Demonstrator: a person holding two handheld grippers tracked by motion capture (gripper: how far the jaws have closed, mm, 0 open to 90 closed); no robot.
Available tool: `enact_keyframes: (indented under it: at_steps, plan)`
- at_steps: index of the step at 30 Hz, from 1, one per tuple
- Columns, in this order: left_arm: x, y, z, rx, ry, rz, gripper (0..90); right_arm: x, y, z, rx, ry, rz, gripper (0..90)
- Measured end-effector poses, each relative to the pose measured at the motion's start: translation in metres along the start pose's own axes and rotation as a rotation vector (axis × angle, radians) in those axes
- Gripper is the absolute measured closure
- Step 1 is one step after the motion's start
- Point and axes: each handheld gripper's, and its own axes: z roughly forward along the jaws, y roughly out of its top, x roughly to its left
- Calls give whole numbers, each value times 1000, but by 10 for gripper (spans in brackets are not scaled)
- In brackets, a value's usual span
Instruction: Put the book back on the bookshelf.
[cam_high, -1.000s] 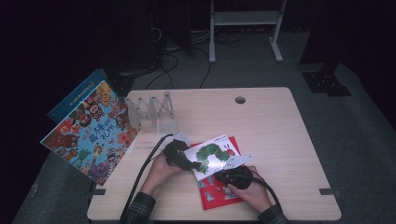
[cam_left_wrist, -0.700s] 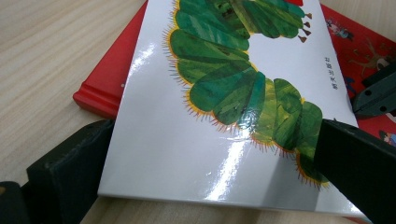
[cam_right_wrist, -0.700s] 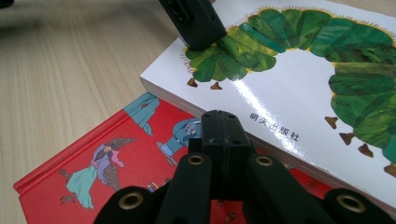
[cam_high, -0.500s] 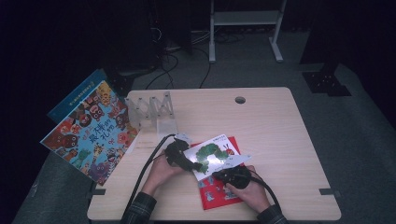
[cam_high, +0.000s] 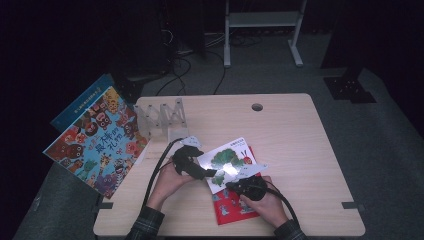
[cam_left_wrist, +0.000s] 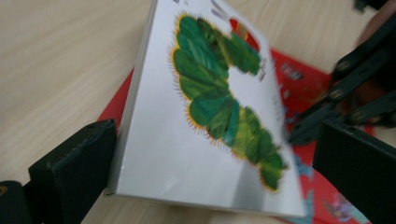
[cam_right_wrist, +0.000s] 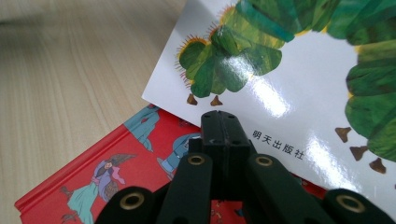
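Observation:
A white picture book with a green caterpillar lies slanted on top of a red picture book near the table's front. My left gripper comes in from the left at its spine side. In the left gripper view the jaws stand wide apart, and the white book sits between them, tilted, its corner against the left jaw. My right gripper is shut. Its closed tip rests at the white book's lower edge, over the red book.
A large colourful picture book hangs over the table's left edge, with a blue book behind it. A clear plastic rack stands at the back left. A cable hole is at the back. Black cables trail toward the front.
The left gripper has risen a little at the white book's left edge. The right hand and its gripper have stayed where they were.

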Motion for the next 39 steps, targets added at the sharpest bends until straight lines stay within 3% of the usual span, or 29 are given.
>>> enact_keyframes:
  at_steps: [6,12,19,28,39]
  plan:
    - [-11,7,-10,-39,-5,45,21,0,1,2,1,1,2,895]
    - [-21,11,-21,-82,-43,79,98,0,2,5,1,3,-2,895]
    - [-24,8,-18,-59,-67,95,186,1,2,4,5,3,-9,895]
    - [-28,4,-14,-44,-116,122,393,3,1,7,17,5,-14,893]
    - [-30,-8,-2,-48,-105,126,551,4,0,7,15,3,-20,886]
